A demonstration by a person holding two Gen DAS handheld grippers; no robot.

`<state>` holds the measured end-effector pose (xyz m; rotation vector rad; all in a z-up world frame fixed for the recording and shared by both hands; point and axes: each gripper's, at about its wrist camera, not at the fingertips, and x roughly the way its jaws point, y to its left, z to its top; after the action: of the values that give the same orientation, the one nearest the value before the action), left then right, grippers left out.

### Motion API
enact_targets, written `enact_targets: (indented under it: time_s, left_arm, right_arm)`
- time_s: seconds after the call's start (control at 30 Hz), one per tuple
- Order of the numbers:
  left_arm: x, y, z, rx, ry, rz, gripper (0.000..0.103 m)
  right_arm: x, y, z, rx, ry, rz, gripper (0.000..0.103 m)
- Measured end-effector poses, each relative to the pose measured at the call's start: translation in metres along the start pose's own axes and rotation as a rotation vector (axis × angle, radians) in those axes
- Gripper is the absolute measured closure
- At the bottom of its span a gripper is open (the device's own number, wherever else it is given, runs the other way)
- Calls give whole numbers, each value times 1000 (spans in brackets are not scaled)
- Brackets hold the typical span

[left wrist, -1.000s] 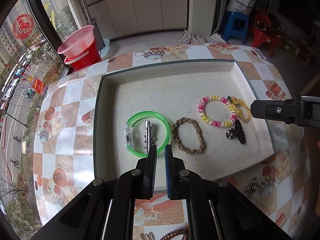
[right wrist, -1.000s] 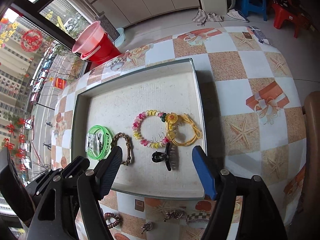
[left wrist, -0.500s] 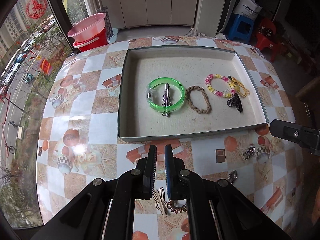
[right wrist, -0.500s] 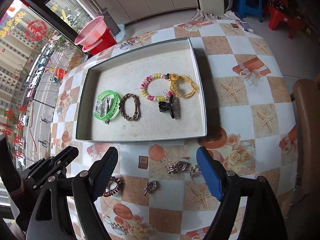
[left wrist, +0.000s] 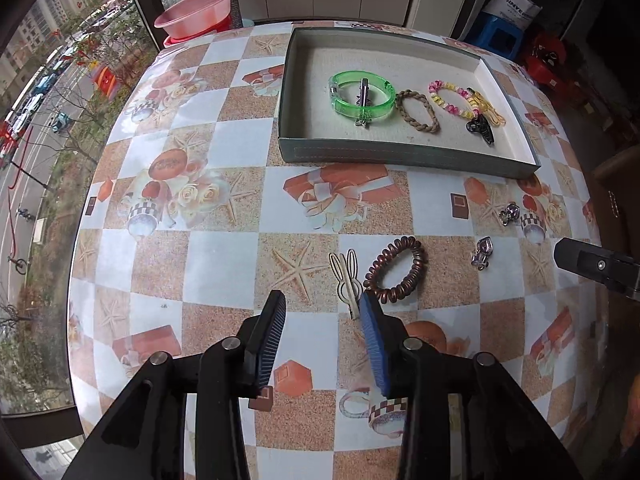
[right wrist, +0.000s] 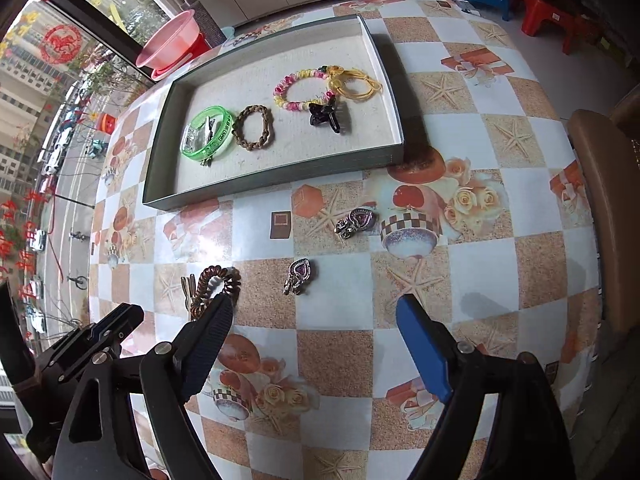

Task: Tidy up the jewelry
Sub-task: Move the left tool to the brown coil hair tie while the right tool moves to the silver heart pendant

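A grey tray [left wrist: 400, 158] at the far side holds a green bangle [left wrist: 362, 94] with a silver clip across it, a braided brown band [left wrist: 418, 111], a beaded bracelet [left wrist: 452, 98], a yellow cord tie and a black claw clip [left wrist: 482, 128]. On the table nearer me lie a rabbit-shaped clip [left wrist: 346, 276], a copper spiral hair tie [left wrist: 396, 274] and two purple heart pieces [right wrist: 300, 274] [right wrist: 356, 220]. My left gripper [left wrist: 323, 302] hovers just short of the rabbit clip, jaws opening, nothing between them. My right gripper [right wrist: 314, 306] hangs before the nearer heart piece, jaws opening, empty.
The tablecloth is patterned with starfish and gift boxes. A pink basin [left wrist: 196, 12] on a red bucket stands beyond the table's far left edge by the window. A brown chair [right wrist: 600, 200] is at the right, with blue and red stools behind the table.
Both grippers have drawn back from over the tray to the near part of the table. The left jaws went from shut to wide apart. The right jaws widened a little.
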<state>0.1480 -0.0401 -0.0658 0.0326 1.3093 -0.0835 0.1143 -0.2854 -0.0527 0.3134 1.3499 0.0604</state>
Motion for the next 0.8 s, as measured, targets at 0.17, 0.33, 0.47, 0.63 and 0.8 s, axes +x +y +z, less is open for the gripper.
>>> enact_targets:
  time_s: [0.17,0.33,0.47,0.63,0.8]
  left_arm:
    - [-1,-1,-19,13,-7,-8,0]
    - [-2,-2,-29,19,11,3,0]
    - [-1,-1,-32,23,19,4,0]
    - [-14,0,-44,40,21,0,0]
    - [-21,3,-52,58,-19,47,0]
  right_arm:
    - [1,1,-22,-3,15,-21,16]
    - [0,1,-40,6,21,-38,15]
    - [-4,3,-53,-1,6,-65,15]
    - [-8,7,-65,-28,-12,-117,15]
    - [-9,11,-74,-60,-9,-155,15]
